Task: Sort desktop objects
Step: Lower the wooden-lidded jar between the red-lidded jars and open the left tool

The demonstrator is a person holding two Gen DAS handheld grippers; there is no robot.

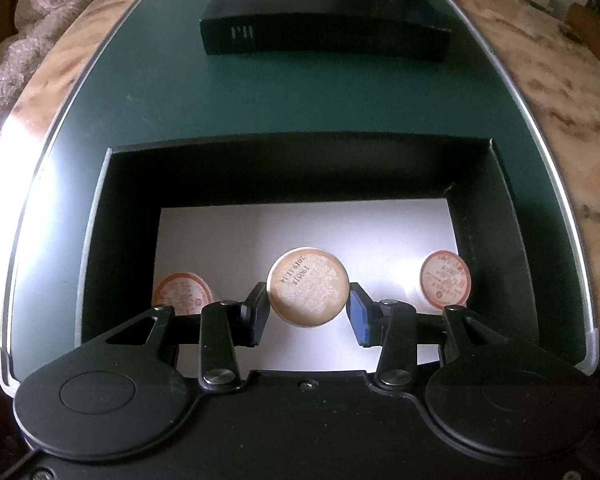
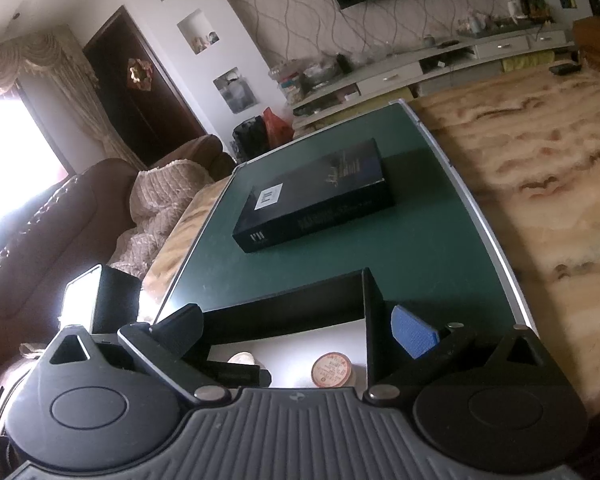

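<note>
My left gripper (image 1: pixel 308 312) is shut on a small round cup with a tan printed lid (image 1: pixel 307 286) and holds it over the open black box (image 1: pixel 260 160) with a white floor. Two more small cups with orange-rimmed lids lie in the box, one at the left (image 1: pixel 182 294) and one at the right (image 1: pixel 444 279). My right gripper (image 2: pixel 300 332) is open and empty, hovering over the box's right wall (image 2: pixel 374 320). The right cup (image 2: pixel 331 368) shows between its fingers below.
The box sits on a green mat (image 1: pixel 300 100) on a marble-patterned table (image 1: pixel 572 92). A closed black box with a white label (image 1: pixel 324 20) lies at the far end of the mat, also in the right wrist view (image 2: pixel 316 196). A sofa (image 2: pixel 60 216) stands to the left.
</note>
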